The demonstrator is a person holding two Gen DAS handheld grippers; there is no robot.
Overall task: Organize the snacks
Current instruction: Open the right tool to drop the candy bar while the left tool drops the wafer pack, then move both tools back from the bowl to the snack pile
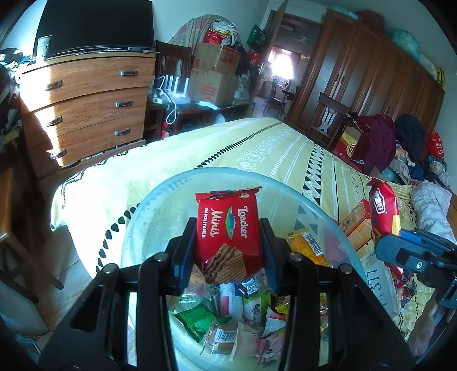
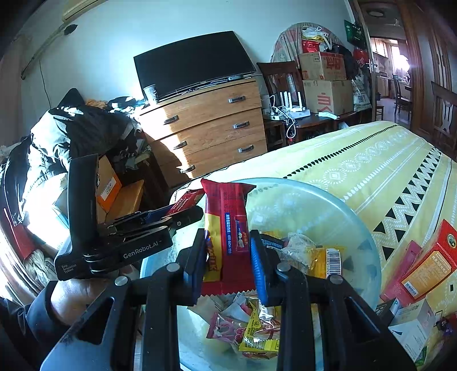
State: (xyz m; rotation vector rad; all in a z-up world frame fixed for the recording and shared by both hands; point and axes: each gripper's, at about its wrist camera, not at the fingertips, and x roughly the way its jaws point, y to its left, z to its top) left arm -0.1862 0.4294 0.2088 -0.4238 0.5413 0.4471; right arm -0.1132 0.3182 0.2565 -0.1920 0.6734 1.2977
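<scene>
Left gripper (image 1: 228,245): I see its jaws clamped on the sides of the red Loacker Minis wafer pack (image 1: 228,228), held upright over the bowl.
Right gripper (image 2: 228,254): I have it pinched narrow on the red-and-yellow snack bar (image 2: 225,225), which stands on end above the bowl.
Bowl (image 1: 148,211): clear plastic, resting on the bed, with a heap of small wrapped snacks (image 1: 242,322) in its bottom.
Loose items: orange-and-red boxes (image 2: 428,265) lie on the bedspread just beside the bowl.
Bedspread (image 1: 200,148): yellow, patterned.
Far side: wooden dresser (image 1: 85,108) with a dark screen (image 1: 97,25) on top.
</scene>
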